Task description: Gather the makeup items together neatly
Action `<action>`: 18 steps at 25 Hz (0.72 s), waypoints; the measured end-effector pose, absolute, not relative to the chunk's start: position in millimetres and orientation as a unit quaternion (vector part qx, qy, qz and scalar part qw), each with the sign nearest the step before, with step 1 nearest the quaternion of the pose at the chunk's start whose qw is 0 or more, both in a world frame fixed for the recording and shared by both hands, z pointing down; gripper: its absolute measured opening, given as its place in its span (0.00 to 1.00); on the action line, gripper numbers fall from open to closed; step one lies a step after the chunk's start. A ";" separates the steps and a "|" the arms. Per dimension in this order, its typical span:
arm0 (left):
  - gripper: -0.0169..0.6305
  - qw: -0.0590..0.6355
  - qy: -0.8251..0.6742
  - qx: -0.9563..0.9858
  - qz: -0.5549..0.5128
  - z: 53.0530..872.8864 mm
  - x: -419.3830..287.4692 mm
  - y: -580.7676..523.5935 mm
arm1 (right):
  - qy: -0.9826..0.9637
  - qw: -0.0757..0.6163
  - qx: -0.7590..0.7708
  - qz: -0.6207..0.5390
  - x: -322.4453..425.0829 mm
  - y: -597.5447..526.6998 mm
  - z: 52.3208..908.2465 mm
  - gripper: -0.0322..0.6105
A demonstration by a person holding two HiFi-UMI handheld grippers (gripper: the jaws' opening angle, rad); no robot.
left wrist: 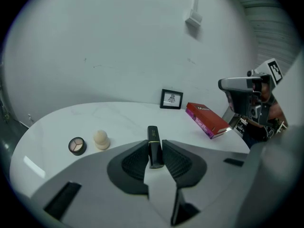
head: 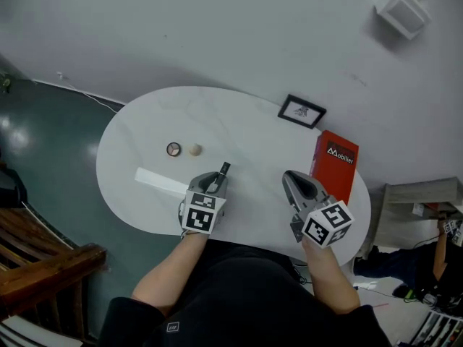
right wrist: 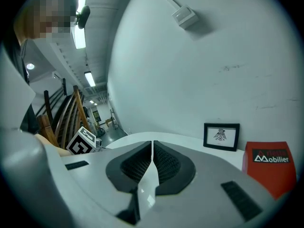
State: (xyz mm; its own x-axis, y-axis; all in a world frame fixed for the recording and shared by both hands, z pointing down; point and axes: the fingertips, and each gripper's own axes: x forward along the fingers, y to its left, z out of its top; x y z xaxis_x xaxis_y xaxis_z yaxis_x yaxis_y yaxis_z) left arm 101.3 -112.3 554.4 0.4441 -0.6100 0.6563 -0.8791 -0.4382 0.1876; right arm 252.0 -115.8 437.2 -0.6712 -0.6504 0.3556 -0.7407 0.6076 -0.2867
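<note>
**Lipstick clamped in left gripper, other two items up-left**

The left gripper (head: 215, 181) is clamped on a black lipstick tube (left wrist: 154, 145) over the front part of the desk (head: 246, 118). The tube's long axis runs along the jaws, with its far end poking out past the tips. It is glossy black and squarish, with a thin pale band.

The round eyeshadow compact (head: 173, 149) and beige makeup sponge (head: 195, 150) sit just beside each other, left of and beyond the left gripper, so the left hand is nearer. The likely next move is to set the tube down by that pair.

The right gripper (head: 298, 186) has its jaws together with nothing in them, near the red book (head: 334, 163).
</note>
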 end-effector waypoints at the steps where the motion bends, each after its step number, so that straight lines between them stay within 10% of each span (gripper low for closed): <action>1: 0.17 0.262 -0.462 0.808 0.254 554.7 97.7 -117.1 | -0.892 0.110 0.385 0.209 243.0 -118.4 437.7 0.11; 18: 0.17 0.288 -0.535 0.749 0.263 599.9 60.3 -178.6 | -0.906 0.134 0.310 0.255 214.1 -147.5 471.9 0.11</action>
